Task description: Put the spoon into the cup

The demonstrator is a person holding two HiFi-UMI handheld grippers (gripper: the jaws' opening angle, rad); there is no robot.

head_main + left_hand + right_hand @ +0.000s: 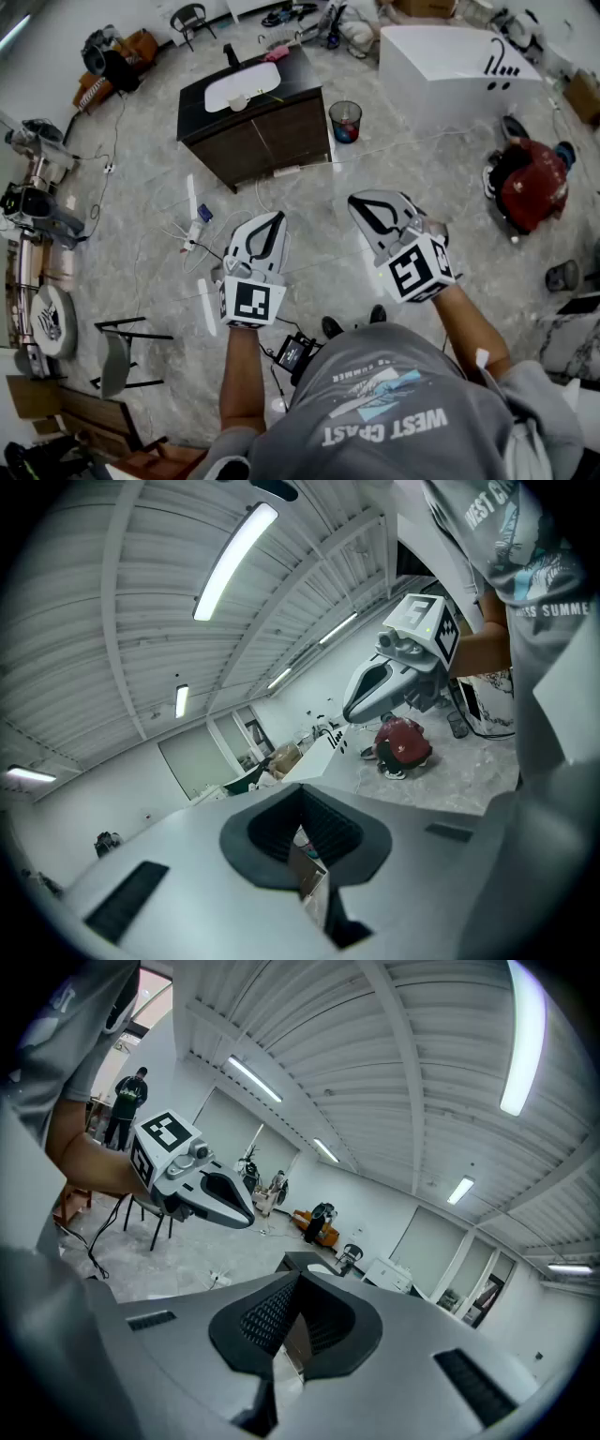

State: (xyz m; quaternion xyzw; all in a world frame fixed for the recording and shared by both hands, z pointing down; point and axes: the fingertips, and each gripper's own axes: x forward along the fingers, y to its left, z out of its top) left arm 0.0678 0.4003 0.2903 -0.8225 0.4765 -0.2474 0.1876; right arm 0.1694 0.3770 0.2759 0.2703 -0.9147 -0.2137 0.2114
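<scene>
I make out no spoon and no cup for certain in any view. A small pale object (239, 102) sits at the front rim of the white sink basin (242, 88), too small to identify. My left gripper (265, 234) (305, 841) is held in the air over the floor, shut and empty. My right gripper (380, 216) (295, 1330) hangs beside it at about the same height, its jaws together with nothing between them. Both point toward the dark cabinet (253, 136). The left gripper view catches the right gripper (375, 691), and the right gripper view catches the left gripper (220, 1199).
A mesh waste bin (345, 122) stands right of the cabinet. A large white box (450, 66) is at the back right. A person in red (530, 183) crouches on the floor at right. Cables and a power strip (192, 230) lie at left, near a chair (117, 352).
</scene>
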